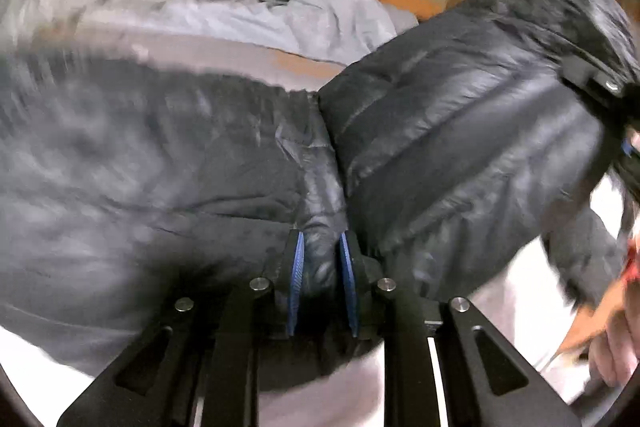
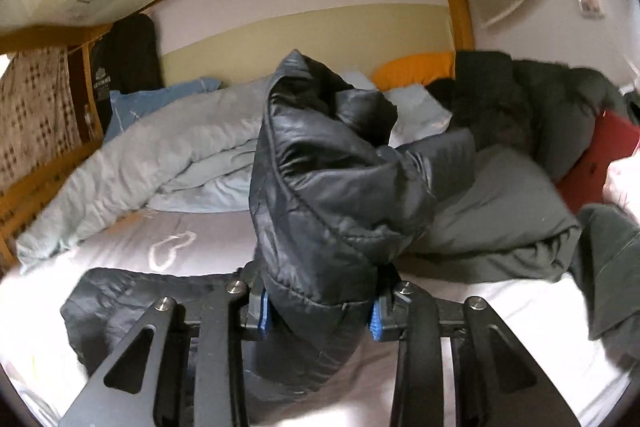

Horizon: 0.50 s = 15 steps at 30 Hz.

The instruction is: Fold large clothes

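- Puffer jacket (image 2: 320,187) hangs lifted over the bed (image 2: 120,251), likely to fold it.
- Left gripper (image 1: 320,279) pinches a quilted fold; blurred view.
- Right gripper (image 2: 318,311) clamps a bunched end.

I am counting 2 tongs, my left tongs (image 1: 320,267) and my right tongs (image 2: 318,311), each showing 2 blue pads. I am seeing 1 black puffer jacket (image 2: 332,187), 1 pale blue duvet (image 2: 160,155), 1 orange pillow (image 2: 416,67), 1 dark green garment (image 2: 492,219), 1 bed (image 2: 200,239).
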{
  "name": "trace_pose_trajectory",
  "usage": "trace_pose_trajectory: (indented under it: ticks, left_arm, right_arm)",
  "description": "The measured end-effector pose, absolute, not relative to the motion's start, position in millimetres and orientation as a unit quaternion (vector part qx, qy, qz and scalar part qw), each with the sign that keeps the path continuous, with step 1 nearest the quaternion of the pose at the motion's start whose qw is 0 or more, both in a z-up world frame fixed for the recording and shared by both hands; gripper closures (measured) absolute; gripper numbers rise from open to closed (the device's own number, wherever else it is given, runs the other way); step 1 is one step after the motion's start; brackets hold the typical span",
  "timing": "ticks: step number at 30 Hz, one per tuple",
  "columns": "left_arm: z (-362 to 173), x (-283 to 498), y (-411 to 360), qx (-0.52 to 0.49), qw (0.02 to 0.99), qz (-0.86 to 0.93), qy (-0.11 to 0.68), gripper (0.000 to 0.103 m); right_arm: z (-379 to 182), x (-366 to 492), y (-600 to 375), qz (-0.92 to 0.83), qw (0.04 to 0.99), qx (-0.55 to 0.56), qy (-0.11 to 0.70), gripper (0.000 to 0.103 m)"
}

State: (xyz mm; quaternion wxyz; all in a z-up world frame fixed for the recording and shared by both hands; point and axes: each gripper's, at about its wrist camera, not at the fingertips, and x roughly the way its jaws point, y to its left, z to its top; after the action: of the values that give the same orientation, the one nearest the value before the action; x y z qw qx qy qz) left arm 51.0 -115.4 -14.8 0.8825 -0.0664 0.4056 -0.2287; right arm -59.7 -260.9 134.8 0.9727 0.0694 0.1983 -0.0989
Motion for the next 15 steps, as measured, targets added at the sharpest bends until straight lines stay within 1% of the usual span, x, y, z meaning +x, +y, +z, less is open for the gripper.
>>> trace_pose_trajectory:
  ticks: [2,5,7,8,11,14,15]
  left_arm:
    - [13.3,36.9,-107.7,0.012,0.891,-0.239,0.387,0.07]
    - [54.6,25.1,-62.9,0.025,0.919,-0.219,0.326,0.057]
    - [68.8,33.5,-29.3,0.02,0.929,-0.195,0.314,0.057]
    - [70.3,42.2,-14.3,0.03,0.93,-0.177,0.32,0.056]
    - [47.1,65.6,15.4,0.092,0.897,-0.149,0.405,0.053]
    - [26.0,55.4,49.2,0.096,0.899,-0.137,0.405,0.053]
    - [21.3,61.7,56.9,0.084,0.894,-0.135,0.419,0.053]
  right_arm:
    - [128.9,-60.6,-260.2,-0.117,0.972,0.074,0.19,0.066]
    - [126.4,-59.7,-251.2,-0.119,0.974,0.074,0.178,0.065]
    - [129.7,-62.6,-242.4,-0.103,0.977,0.066,0.172,0.064]
    - [131.3,-64.5,-235.9,-0.097,0.979,0.056,0.169,0.064]
    - [129.1,-73.4,-213.1,-0.1,0.982,0.017,0.162,0.061]
    - [124.3,-82.2,-191.8,-0.111,0.983,-0.02,0.148,0.057]
    - [125.6,-80.9,-185.5,-0.11,0.983,-0.028,0.148,0.057]
